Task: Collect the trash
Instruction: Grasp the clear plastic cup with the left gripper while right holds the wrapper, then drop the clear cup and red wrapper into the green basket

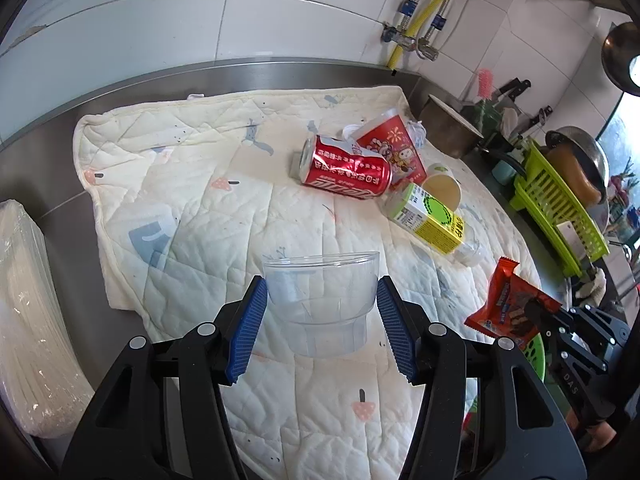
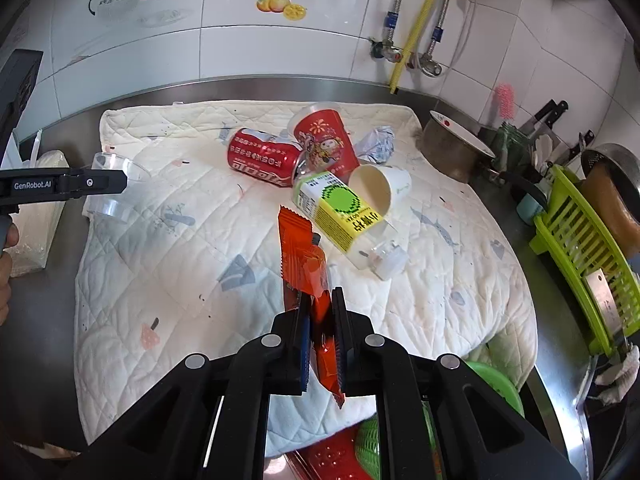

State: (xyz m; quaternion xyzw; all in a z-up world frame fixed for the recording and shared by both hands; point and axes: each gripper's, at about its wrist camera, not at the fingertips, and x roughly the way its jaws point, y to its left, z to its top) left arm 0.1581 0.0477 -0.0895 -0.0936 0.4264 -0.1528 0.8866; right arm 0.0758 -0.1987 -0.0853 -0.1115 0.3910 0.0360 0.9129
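both grippers are loaded over the quilted cloth [image 1: 192,184] on the steel counter [image 1: 36,168]. the left gripper [image 1: 322,300] has a clear plastic cup [image 1: 320,300] upright between its blue pads [image 1: 250,328], jaws standing half wide and pressing on the cup's sides, so that's a firm hold on it. over on the other side, the right gripper [image 2: 320,332] has its jaws nearly together, pinching an orange snack wrapper [image 2: 304,264] that sticks up and forward from the pads. so this looks like the carry step: two bits of trash lifted, neither dropped off yet. what's left lies in a heap near the far edge of the cloth: a dented red cola can [image 1: 346,170] on its side, a red printed paper cup [image 1: 394,148] touching it, a cream paper cup [image 2: 378,190], a bottle with a yellow and green label [image 2: 340,212] tipped over, and a crumpled paper ball [image 2: 378,144] behind. a green basket [image 2: 496,384] peeks out below the near edge of the cloth in the right wrist view, likely the bin, though i can't say for sure. next move calls for swinging each load over that basket and opening the jaws only once above it; the light wrapper may flutter, and the thin cup could crack if squeezed harder.
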